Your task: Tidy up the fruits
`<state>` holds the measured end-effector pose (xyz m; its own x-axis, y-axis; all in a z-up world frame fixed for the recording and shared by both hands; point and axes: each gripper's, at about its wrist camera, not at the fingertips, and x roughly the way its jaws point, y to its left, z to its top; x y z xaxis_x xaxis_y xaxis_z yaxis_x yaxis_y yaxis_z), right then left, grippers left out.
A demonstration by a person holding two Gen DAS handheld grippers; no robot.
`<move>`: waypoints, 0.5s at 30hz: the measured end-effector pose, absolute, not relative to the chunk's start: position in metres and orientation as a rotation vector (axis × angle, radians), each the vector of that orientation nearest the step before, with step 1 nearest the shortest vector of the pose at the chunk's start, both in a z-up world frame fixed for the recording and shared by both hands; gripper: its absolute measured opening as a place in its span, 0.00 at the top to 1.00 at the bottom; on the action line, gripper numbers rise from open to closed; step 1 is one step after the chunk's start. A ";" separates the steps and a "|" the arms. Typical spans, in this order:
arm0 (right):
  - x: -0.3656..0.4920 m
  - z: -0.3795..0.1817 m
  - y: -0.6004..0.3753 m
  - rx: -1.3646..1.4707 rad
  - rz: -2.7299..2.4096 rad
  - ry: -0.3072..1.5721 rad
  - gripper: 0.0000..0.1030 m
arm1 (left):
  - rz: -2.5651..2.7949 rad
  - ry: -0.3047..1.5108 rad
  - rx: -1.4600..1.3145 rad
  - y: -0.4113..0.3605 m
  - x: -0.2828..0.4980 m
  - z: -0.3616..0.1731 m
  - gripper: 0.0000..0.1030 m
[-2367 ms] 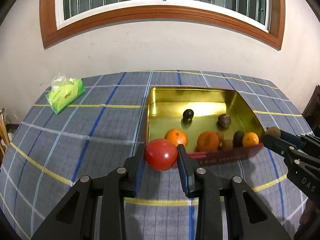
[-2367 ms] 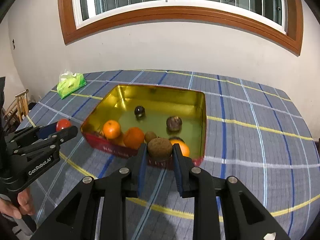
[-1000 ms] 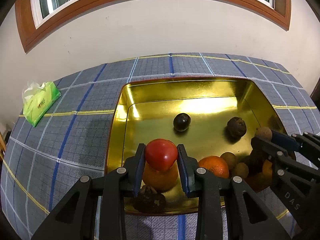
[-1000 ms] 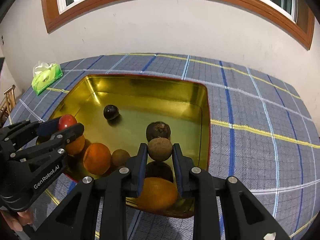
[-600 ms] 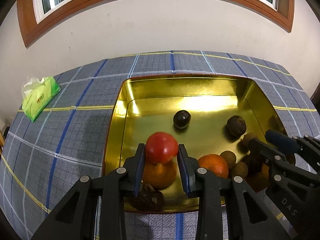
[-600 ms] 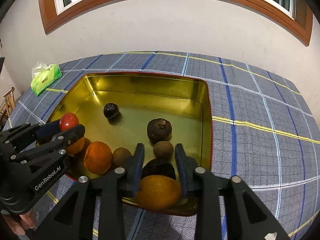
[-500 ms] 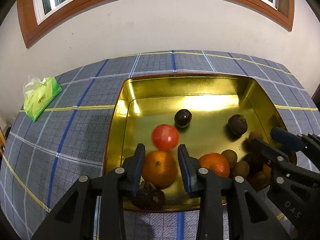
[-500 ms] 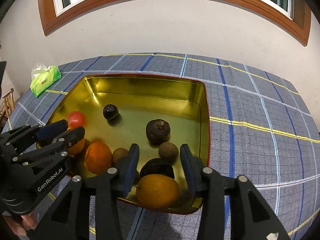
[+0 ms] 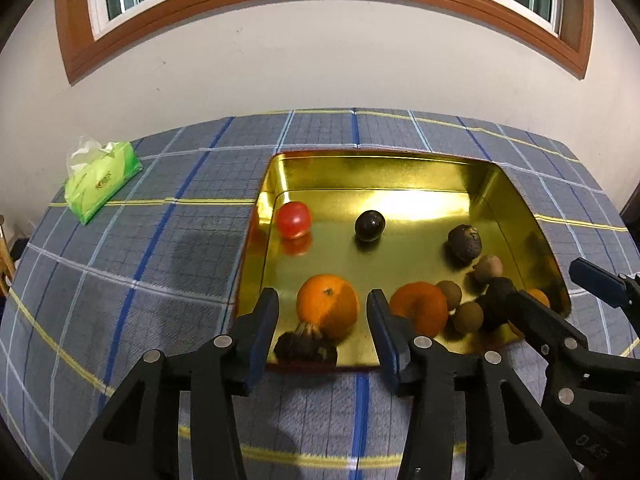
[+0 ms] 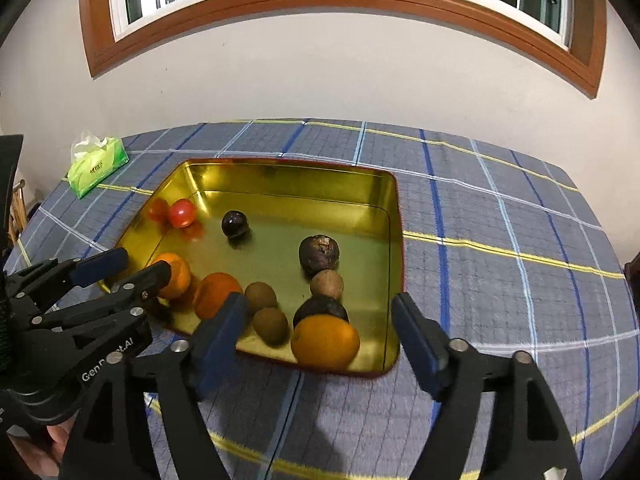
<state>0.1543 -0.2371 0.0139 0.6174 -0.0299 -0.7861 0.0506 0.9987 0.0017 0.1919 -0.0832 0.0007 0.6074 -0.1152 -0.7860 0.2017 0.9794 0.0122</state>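
Red tomato (image 9: 295,219), glossy and round, resting in the far left corner of the gold tray (image 9: 372,171), mirrored in the shiny wall beside it. Small dark plum-like fruit (image 9: 369,225) near the tray's middle, well apart from the tomato. Wrinkled dark fruit (image 10: 319,255) toward the right wall, a round brown fruit (image 10: 327,285) just touching its near side. Two oranges (image 9: 327,305) and two small brown fruits (image 10: 260,296) clustered along the near edge, with another orange (image 10: 325,342) and a dark fruit behind it in the near right corner. Tray on a blue plaid tablecloth (image 10: 500,240); green tissue pack (image 9: 101,182) off to the left.

Left gripper (image 9: 322,322) angled down over the near left edge, jaws just opened partway, pressing on nothing, an orange seen between them in the tray beyond. Right gripper (image 10: 318,324) angled down over the near right corner, jaws just spread wide, empty, fruit lying free in the tray beyond.
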 end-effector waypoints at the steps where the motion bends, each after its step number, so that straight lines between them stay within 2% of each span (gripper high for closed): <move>1: 0.151 0.015 -0.237 0.025 -0.048 0.911 0.22 | -0.181 0.899 0.103 -0.082 0.189 0.002 0.53; 3: 0.144 0.016 -0.236 0.030 -0.050 0.926 0.20 | -0.181 0.898 0.100 -0.078 0.181 0.005 0.53; 5: 0.134 0.018 -0.233 0.031 -0.051 0.932 0.14 | -0.174 0.896 0.111 -0.075 0.173 0.007 0.53; 15: 0.090 0.019 -0.211 0.006 -0.042 0.972 0.10 | -0.155 0.890 0.152 -0.055 0.119 0.011 0.52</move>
